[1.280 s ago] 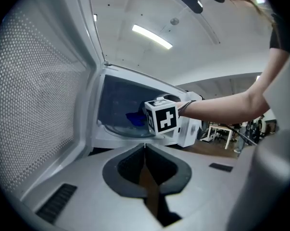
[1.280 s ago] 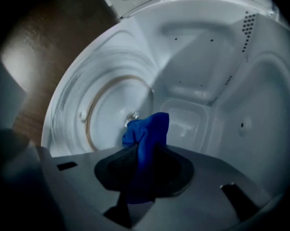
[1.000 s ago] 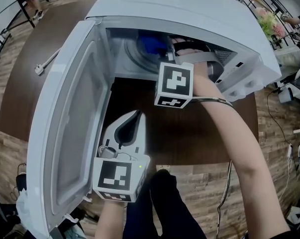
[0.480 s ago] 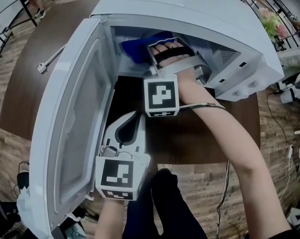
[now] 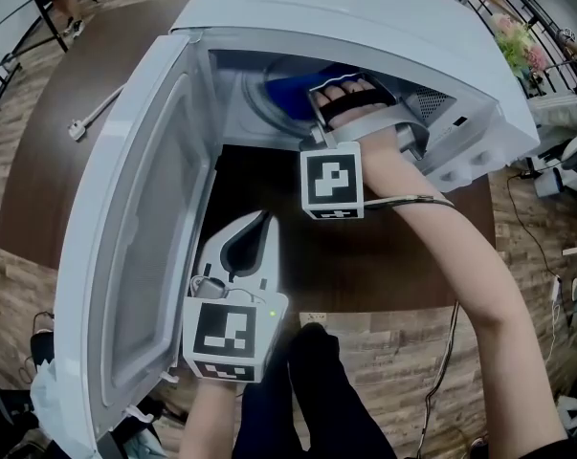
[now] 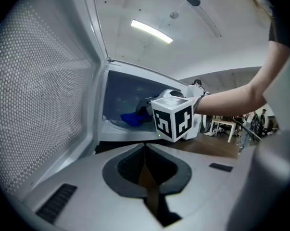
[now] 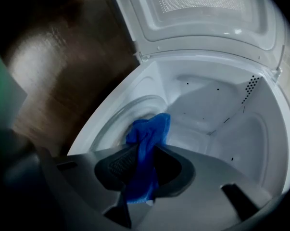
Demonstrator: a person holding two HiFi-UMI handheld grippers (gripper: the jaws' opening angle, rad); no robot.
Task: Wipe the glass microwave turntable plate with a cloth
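— What has changed in the last second?

— The right gripper (image 5: 312, 103) went left across the microwave (image 5: 365, 17) floor and has now come back to the right. Its marker cube sits about where it did a second ago, and the cloth (image 5: 293, 89) has travelled with it.

— So that was one wiping stroke?

— It reads that way: a pass out and a pass back over the plate (image 7: 125, 112). The plate lies inside the cavity, seated on the floor, and the blue cloth rests on its near part.

— Is the cloth held firmly?

— In the right gripper view the jaws are pinched on a bunched fold of it, with the free end trailing forward onto the glass. The grip has not slipped through the stroke.

— And the left gripper (image 5: 262, 223)?

— It has not moved. It hangs over the table (image 5: 384, 256) in front of the open door (image 5: 144, 228), jaws closed together on nothing, taking no part.

— What does that mean for the job?

— Wiping looks well under way but probably not finished. The strokes seen cover the front band of the plate; the far side, toward the back wall, likely needs passes too. Whether the glass is clean cannot be judged from these views.
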